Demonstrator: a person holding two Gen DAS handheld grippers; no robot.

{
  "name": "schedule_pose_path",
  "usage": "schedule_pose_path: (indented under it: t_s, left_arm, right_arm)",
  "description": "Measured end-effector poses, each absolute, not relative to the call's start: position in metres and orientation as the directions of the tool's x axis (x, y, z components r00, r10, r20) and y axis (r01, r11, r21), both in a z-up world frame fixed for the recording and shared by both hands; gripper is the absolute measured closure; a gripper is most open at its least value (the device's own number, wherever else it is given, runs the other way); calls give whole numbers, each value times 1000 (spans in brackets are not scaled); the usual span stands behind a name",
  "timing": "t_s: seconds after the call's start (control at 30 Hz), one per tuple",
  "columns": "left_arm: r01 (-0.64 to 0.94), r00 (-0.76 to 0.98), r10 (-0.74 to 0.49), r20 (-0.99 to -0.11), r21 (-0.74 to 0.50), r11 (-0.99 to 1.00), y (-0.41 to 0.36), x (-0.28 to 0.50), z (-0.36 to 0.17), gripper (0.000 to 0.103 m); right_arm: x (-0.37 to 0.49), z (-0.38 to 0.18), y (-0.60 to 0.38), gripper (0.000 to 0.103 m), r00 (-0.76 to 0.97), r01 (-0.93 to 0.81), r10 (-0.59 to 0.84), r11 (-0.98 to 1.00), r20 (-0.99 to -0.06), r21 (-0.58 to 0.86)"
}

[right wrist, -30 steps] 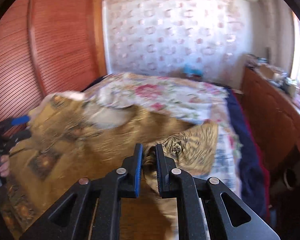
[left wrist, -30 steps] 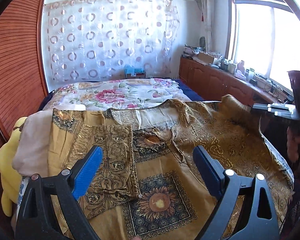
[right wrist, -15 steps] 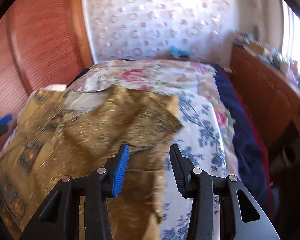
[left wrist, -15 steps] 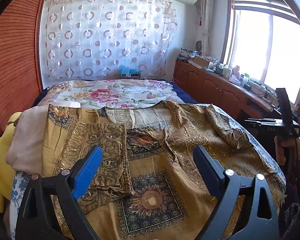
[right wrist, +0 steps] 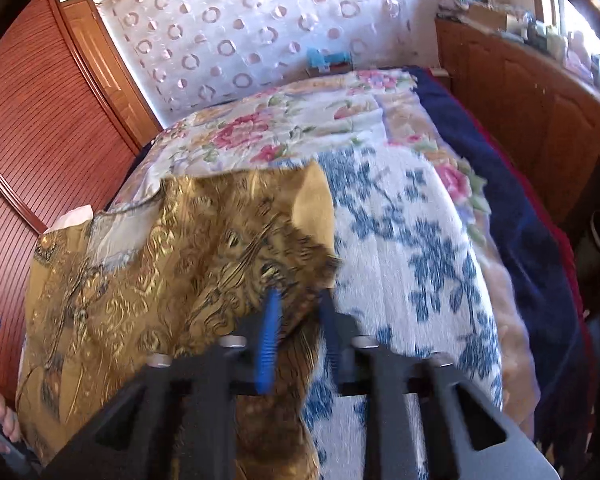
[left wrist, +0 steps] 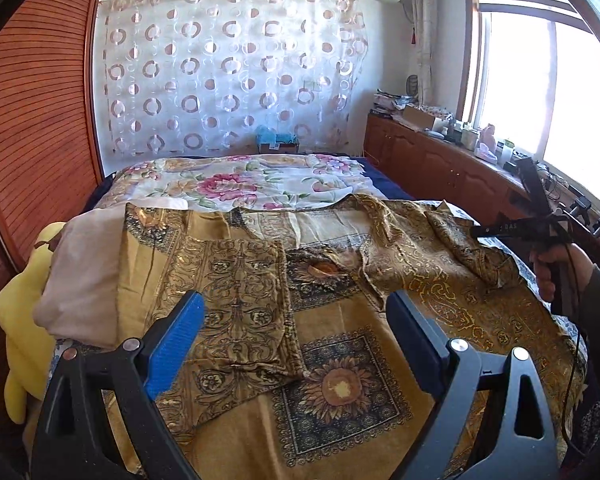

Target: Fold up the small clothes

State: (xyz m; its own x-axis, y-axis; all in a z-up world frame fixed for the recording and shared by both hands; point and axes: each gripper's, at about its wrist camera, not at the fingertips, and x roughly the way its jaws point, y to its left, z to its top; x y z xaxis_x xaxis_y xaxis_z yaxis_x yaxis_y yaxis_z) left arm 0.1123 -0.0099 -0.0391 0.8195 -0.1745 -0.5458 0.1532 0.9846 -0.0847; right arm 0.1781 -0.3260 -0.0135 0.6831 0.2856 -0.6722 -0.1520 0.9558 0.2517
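A gold patterned garment point(left wrist: 340, 304) lies spread on the bed, its left sleeve folded in over the body. My left gripper point(left wrist: 296, 332) hovers open and empty above its lower middle. The garment's right sleeve is folded inward and rumpled point(right wrist: 220, 248). My right gripper point(right wrist: 298, 312) is partly open just above that sleeve's edge, with nothing clamped between the fingers; it also shows at the right of the left wrist view point(left wrist: 540, 228), held by a hand.
A floral quilt point(left wrist: 240, 184) covers the far bed, a blue-and-white sheet point(right wrist: 400, 240) lies right of the garment. A beige pillow point(left wrist: 84, 272) and yellow plush point(left wrist: 16, 328) sit at left. A wooden cabinet point(left wrist: 440, 164) runs along the right wall.
My right gripper carried the right sleeve inward over the garment, opened and let it go, then drew back slightly. My left gripper stayed open and nearly still.
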Motion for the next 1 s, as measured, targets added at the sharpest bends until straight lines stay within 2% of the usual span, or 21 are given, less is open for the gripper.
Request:
schedule_pose_path:
  t_s: [0.17,0.37,0.4,0.43,0.47,0.5,0.53,0.7,0.83,1.0]
  left_arm:
    - [121,824,-152,-545,-93,988,3,114,-40,10]
    - [76,848,-110,-518,-87,993,16,124,-39,10]
    - [68,850,-102,-517,-85,994,20,128,-38,10]
    - [61,850,-94,-519,-81,995,23,131,-38,10]
    - [52,848,-83,-524,-74,996,27,137,-37,10]
    - [48,847,-77,-526,-68,997,30,140,-36,10]
    - [41,847,-66,-527,-59,997,35,143,-35,10]
    - [43,834,-75,-547,-72,996,56,156,-31,10]
    - [39,815,-75,-575,-75,996,70,170,-34,10]
    - [47,784,-73,-616,-59,997,81,190,-39,10]
  right_arm:
    - [170,11,-294,99,713,-262,342,940,-612,220]
    - [173,23,-251,99,662,-411,435,892,-610,190]
    - [173,25,-244,94,667,-414,419,896,-615,161]
    - [173,27,-241,82,679,-412,393,903,-620,122]
    - [174,28,-237,74,680,-418,389,902,-622,107]
    - [175,29,-235,61,677,-432,398,896,-619,104]
    - [176,29,-235,57,680,-438,401,894,-614,98]
    - [177,21,-253,54,713,-404,336,914,-616,31]
    - [194,3,-259,54,704,-344,247,939,-665,-15]
    - [224,-14,-267,54,690,-295,201,955,-696,-16]
